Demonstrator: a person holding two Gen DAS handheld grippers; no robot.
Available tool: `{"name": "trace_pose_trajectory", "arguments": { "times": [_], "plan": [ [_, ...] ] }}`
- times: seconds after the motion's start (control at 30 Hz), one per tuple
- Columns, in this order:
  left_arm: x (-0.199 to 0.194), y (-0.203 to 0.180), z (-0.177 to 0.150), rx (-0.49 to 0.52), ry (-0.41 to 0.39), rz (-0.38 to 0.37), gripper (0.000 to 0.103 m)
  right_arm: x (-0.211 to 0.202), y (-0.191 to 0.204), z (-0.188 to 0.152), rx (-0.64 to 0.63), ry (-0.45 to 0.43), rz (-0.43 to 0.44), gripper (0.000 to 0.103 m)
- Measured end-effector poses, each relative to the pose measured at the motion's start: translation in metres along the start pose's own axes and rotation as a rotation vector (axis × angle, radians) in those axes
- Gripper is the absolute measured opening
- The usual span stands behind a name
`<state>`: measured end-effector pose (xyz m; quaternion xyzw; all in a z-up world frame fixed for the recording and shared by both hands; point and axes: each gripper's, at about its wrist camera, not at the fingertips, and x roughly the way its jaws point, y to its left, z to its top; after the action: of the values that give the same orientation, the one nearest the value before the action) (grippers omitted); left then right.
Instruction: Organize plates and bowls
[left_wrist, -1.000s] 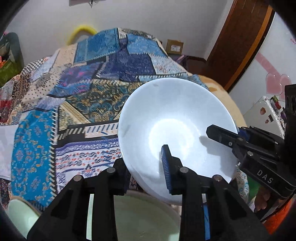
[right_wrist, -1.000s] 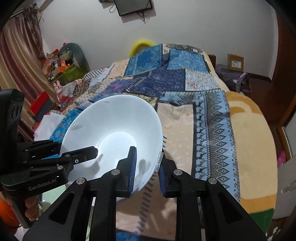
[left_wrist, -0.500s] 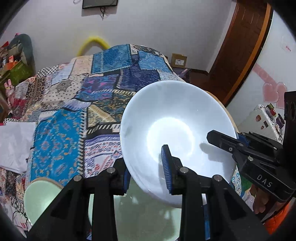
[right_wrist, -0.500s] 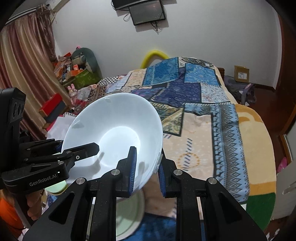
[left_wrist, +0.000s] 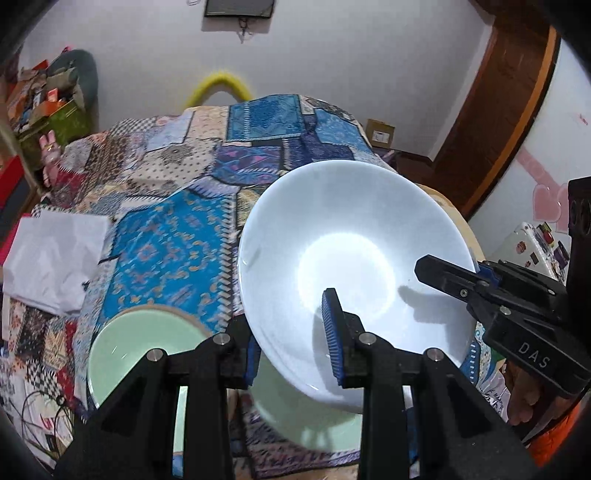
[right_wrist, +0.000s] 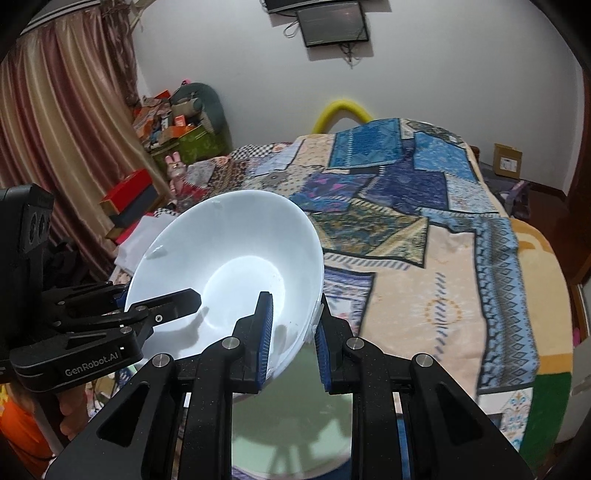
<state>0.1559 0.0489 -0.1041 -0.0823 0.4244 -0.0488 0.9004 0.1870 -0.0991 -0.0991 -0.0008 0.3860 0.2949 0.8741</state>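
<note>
We hold the white bowl (left_wrist: 354, 258) up in the air between both grippers, tilted so that its hollow faces the two cameras, above the foot of the bed (right_wrist: 461, 295). Our left gripper (left_wrist: 291, 350) is clamped on the bowl's near rim: one blue-padded finger presses inside the bowl, the other sits behind the wall, outside. Our right gripper (right_wrist: 291, 332) bites the opposite edge the same way, one of its fingers (right_wrist: 264, 328) inside and the other against the outer wall, so both pairs of fingers are closed on the bowl.

From the left wrist view we see the right gripper's body at the right of the frame, and on it we read the white letters "DAS" (left_wrist: 533, 354). From the right wrist view the left gripper's body shows at the left, and there we read "GenRobot.AI" (right_wrist: 90, 367).

Below the bowl lie pale green dishes: a green bowl (left_wrist: 122, 350) on the bedcover to the left, and a green plate (right_wrist: 291, 417) directly under the raised bowl. The patchwork blanket (left_wrist: 166, 251), mostly blue and beige, covers the bed. A screen (right_wrist: 332, 27) hangs on the far wall; we cannot read anything on it. A small cardboard box (right_wrist: 508, 160) stands on the floor by the wall, and its label is too small for us to read.
</note>
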Motion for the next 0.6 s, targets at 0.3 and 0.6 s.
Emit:
{"name": "trace_pose_trajectory", "arguments": {
  "times": [0.3, 0.6],
  "plan": [
    [-0.021, 0.056, -0.022, -0.086, -0.008, 0.040, 0.030, 0.027, 0.046, -0.005, -0.042, 0.038, 0.061, 0.020],
    [-0.024, 0.108, -0.047, -0.149, 0.023, 0.109, 0.030, 0.064, 0.082, -0.014, -0.048, 0.096, 0.142, 0.020]
  ]
}}
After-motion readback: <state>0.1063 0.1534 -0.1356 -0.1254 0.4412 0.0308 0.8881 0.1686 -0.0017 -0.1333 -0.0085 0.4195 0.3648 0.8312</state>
